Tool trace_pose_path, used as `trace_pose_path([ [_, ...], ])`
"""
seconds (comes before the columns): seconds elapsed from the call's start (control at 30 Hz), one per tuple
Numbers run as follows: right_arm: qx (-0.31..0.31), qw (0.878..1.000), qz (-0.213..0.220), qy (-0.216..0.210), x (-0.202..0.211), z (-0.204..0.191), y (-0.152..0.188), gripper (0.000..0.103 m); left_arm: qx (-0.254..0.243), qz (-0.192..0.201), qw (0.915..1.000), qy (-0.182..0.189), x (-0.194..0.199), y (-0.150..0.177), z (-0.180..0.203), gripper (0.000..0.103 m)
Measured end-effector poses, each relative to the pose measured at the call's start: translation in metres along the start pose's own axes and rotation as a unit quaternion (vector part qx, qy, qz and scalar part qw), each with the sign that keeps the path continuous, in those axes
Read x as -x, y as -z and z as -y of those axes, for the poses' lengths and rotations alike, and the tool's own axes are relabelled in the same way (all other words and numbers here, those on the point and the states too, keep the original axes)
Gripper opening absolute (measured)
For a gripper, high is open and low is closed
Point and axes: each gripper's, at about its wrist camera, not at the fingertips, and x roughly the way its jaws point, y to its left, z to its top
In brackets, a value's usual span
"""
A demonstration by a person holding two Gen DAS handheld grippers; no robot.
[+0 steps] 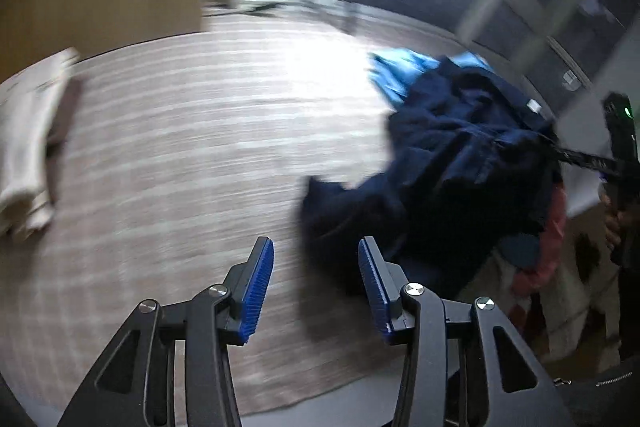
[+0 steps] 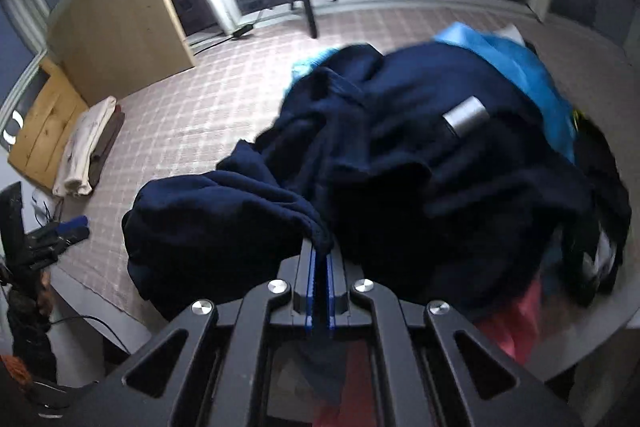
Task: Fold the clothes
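A fold of the navy garment (image 2: 400,163) is pinched between the closed pads of the right gripper (image 2: 319,259). It is heaped on a pile with light blue cloth (image 2: 520,67) and pink cloth (image 2: 516,323) at the right edge of the checked surface (image 1: 180,147). The left gripper (image 1: 316,283) is held open with nothing between its pads, just beside the garment's near edge (the picture is blurred). Open surface is seen to the left, up to a folded cream stack (image 1: 28,155) at the far left edge.

A wide stretch of bare checked cloth (image 1: 192,147) is left open across the centre and left of the left wrist view. The right is blocked by heaped clothes (image 1: 460,163), the far left edge by folded cream garments (image 1: 28,155).
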Motion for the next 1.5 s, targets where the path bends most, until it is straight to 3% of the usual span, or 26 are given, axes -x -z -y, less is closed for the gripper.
trace_pose_path([
  [0.13, -0.003, 1.000, 0.006, -0.003, 0.007, 0.002, 0.002, 0.004, -0.023, -0.028, 0.9981, 0.050, -0.029, -0.012, 0.034, 0.048],
  [0.23, -0.003, 1.000, 0.003, -0.005, 0.005, 0.003, 0.003, 0.004, -0.051, -0.025, 0.9943, 0.090, -0.032, -0.015, 0.064, 0.048],
  [0.37, 0.008, 1.000, 0.000, -0.010, 0.006, -0.001, 0.005, 0.004, -0.084, -0.021, 0.9896, 0.115, -0.045, -0.025, 0.097, 0.050],
  [0.43, 0.014, 1.000, -0.002, -0.017, 0.008, -0.004, 0.009, 0.004, -0.082, -0.017, 0.9862, 0.143, -0.055, -0.030, 0.103, 0.046],
  [0.47, 0.019, 0.999, -0.011, -0.027, 0.007, -0.007, 0.011, 0.004, -0.076, -0.020, 0.9860, 0.147, -0.058, -0.031, 0.101, 0.021],
  [0.5, 0.024, 0.999, -0.024, -0.039, 0.005, -0.010, 0.014, 0.004, -0.071, -0.026, 0.9860, 0.149, -0.059, -0.029, 0.097, 0.005],
  [0.53, 0.029, 0.998, -0.036, -0.052, 0.003, -0.013, 0.017, 0.004, -0.066, -0.027, 0.9860, 0.151, -0.056, -0.025, 0.090, 0.003],
  [0.63, 0.078, 0.988, -0.102, -0.088, -0.012, -0.038, 0.033, 0.006, -0.054, -0.009, 0.9885, 0.141, -0.027, -0.004, 0.062, 0.003],
  [0.73, 0.111, 0.978, -0.134, -0.114, -0.016, -0.057, 0.034, 0.018, -0.031, -0.014, 0.9941, 0.103, 0.011, 0.031, 0.022, 0.003],
  [0.8, 0.129, 0.978, -0.126, -0.103, -0.013, -0.065, 0.023, 0.027, -0.023, -0.032, 0.9981, 0.048, 0.024, 0.055, -0.002, 0.003],
  [0.87, 0.140, 0.981, -0.099, -0.087, -0.012, -0.072, 0.006, 0.057, 0.012, -0.053, 0.9985, 0.014, 0.032, 0.074, -0.030, 0.003],
  [0.93, 0.152, 0.983, -0.075, -0.071, -0.017, -0.081, -0.013, 0.062, 0.032, -0.056, 0.9976, 0.025, 0.036, 0.083, -0.039, 0.003],
  [1.1, 0.165, 0.975, -0.113, -0.097, -0.082, -0.124, -0.040, 0.062, 0.002, -0.059, 0.9968, 0.054, 0.032, 0.089, -0.015, 0.003],
  [1.2, 0.175, 0.971, -0.146, -0.076, -0.130, -0.142, -0.036, 0.060, -0.012, -0.063, 0.9958, 0.066, 0.028, 0.093, -0.003, 0.003],
  [1.27, 0.202, 0.964, -0.155, -0.078, -0.142, -0.151, -0.026, 0.008, -0.004, -0.064, 0.9959, 0.064, 0.028, 0.096, -0.008, 0.003],
  [1.33, 0.217, 0.961, -0.147, -0.085, -0.135, -0.154, -0.022, 0.008, 0.004, -0.059, 0.9963, 0.063, 0.030, 0.094, -0.010, 0.003],
  [1.4, 0.211, 0.966, -0.117, -0.091, -0.113, -0.144, -0.028, 0.008, 0.003, -0.051, 0.9960, 0.074, 0.034, 0.091, -0.008, 0.003],
  [1.5, 0.180, 0.978, -0.079, -0.065, -0.073, -0.109, -0.043, 0.008, -0.037, -0.047, 0.9898, 0.129, 0.035, 0.084, 0.016, 0.003],
])
